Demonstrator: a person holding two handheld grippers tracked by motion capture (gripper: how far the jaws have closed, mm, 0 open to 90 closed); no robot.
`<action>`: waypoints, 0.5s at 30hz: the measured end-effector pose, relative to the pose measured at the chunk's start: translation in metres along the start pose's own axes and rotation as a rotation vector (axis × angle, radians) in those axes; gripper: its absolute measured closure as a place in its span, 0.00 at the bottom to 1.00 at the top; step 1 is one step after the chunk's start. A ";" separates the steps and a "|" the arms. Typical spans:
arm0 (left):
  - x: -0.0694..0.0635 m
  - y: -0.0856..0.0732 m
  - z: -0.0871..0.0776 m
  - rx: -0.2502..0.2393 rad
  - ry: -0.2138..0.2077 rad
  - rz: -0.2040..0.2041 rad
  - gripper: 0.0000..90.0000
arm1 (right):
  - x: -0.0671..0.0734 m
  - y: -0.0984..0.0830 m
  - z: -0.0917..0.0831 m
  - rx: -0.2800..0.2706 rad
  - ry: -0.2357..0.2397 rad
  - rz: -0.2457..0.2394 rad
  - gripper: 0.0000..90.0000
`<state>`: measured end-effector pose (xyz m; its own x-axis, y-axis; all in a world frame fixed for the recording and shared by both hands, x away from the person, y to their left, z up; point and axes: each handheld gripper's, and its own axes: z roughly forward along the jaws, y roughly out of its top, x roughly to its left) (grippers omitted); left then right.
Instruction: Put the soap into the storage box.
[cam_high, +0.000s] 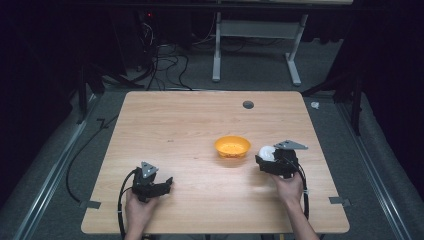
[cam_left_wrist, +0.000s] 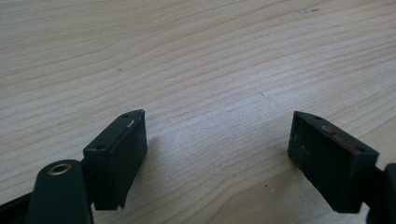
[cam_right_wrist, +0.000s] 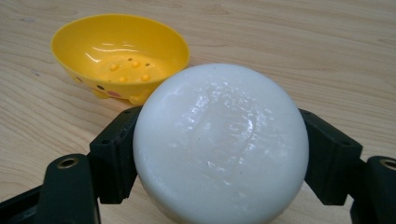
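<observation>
While my right gripper (cam_high: 274, 161) clamps its jaws on the white ball (cam_right_wrist: 220, 142) just at 3 o'clock of the yellow bowl (cam_high: 232, 146), I judge the carry underway, next easing it toward 9 o'clock over the rim, left gripper (cam_high: 152, 184) jaws apart, idle.

High view: fixed above near edge, facing forward and down, whole counter (cam_high: 200, 130) mid-frame, floor beyond at top. Gripper views: low, close, looking along own jaws. Right gripper view shares yellow bowl (cam_right_wrist: 122, 56) with high view (cam_high: 232, 146).
</observation>
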<state>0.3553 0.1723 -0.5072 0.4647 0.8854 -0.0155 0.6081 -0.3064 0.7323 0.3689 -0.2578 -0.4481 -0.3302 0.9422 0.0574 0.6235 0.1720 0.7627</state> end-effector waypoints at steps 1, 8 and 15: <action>0.000 0.000 0.000 0.000 0.000 0.000 0.22 | 0.001 0.001 0.000 0.001 0.001 -0.003 0.28; 0.000 0.000 0.000 0.000 0.000 0.000 0.22 | 0.007 0.008 -0.004 -0.005 0.026 -0.023 0.28; 0.000 0.000 0.000 0.000 0.000 0.000 0.22 | 0.013 0.016 -0.005 -0.007 0.045 -0.040 0.28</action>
<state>0.3553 0.1722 -0.5073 0.4652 0.8851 -0.0155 0.6078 -0.3066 0.7325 0.3711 -0.2445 -0.4318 -0.3862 0.9207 0.0560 0.6043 0.2067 0.7695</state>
